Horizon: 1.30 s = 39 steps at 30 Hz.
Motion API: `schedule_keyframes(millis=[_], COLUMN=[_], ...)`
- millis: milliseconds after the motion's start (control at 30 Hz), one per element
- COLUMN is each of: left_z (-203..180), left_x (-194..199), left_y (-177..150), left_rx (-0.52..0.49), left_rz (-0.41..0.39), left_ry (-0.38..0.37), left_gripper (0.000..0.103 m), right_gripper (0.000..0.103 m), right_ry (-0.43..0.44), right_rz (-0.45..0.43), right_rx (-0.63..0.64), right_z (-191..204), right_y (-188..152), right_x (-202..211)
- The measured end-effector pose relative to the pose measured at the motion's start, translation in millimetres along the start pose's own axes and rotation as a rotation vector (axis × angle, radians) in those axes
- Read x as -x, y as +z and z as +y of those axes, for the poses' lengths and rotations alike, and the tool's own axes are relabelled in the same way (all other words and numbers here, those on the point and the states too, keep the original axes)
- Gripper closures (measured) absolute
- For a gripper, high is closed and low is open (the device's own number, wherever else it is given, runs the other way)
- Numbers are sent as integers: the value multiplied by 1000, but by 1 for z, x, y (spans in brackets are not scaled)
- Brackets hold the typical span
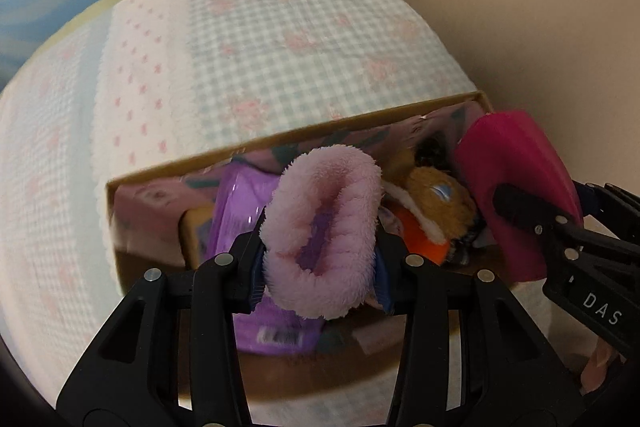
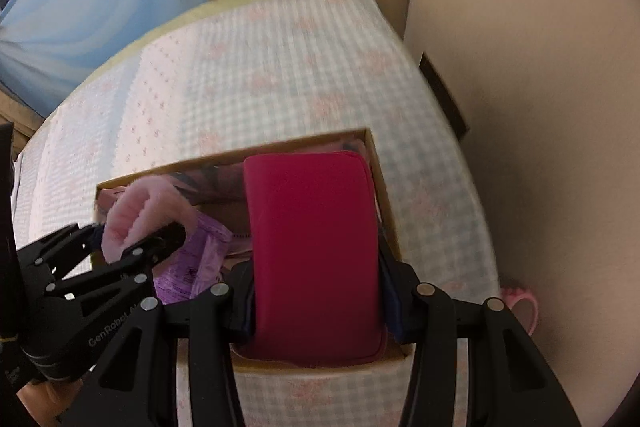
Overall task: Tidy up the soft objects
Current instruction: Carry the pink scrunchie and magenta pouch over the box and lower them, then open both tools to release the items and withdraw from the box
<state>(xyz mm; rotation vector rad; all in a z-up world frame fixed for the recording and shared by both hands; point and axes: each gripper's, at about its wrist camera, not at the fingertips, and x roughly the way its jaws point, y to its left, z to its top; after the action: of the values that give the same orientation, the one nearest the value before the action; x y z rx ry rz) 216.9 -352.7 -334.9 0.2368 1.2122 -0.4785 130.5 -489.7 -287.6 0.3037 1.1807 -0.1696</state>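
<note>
An open cardboard box (image 1: 280, 137) sits on a bed with a checked blanket. My left gripper (image 1: 320, 267) is shut on a fluffy pink slipper-like plush (image 1: 324, 227) and holds it over the box's left half; it also shows in the right wrist view (image 2: 140, 211). My right gripper (image 2: 316, 303) is shut on a magenta soft pouch (image 2: 316, 247), held over the box's right side; the pouch also shows in the left wrist view (image 1: 516, 187). Inside the box lie a purple plastic pack (image 1: 236, 211), a brown plush toy (image 1: 440, 203) and an orange item (image 1: 424, 239).
The blue-and-white checked blanket (image 1: 260, 39) covers the bed around the box (image 2: 376, 163). A beige wall (image 1: 540, 7) runs along the right. A pink cup-like object (image 2: 520, 303) lies at the bed's right edge. A light blue curtain (image 2: 100, 7) hangs at the far left.
</note>
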Motion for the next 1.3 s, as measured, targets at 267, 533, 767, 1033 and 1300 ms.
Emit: schedule_keyframes(millis=[267, 533, 767, 1033, 1300], left_z=[19, 33, 34, 47, 70], left_x=[-12, -1, 29, 111, 231], left_y=[3, -11, -18, -33, -62], left_rx=[11, -2, 4, 32, 84], left_rz=[74, 92, 56, -51, -226], left_ry=[-30, 9, 10, 20, 51], left_gripper=[0, 0, 0, 0, 0], right_gripper=[0, 0, 0, 0, 0], right_ry=[62, 25, 27, 32, 48], right_rz=[27, 14, -13, -86, -191], right_rx=[-94, -72, -55, -9, 41], right_z=[-8, 0, 12, 38, 87], right_y=[17, 15, 8, -8, -25], right_x=[-24, -13, 9, 79, 183])
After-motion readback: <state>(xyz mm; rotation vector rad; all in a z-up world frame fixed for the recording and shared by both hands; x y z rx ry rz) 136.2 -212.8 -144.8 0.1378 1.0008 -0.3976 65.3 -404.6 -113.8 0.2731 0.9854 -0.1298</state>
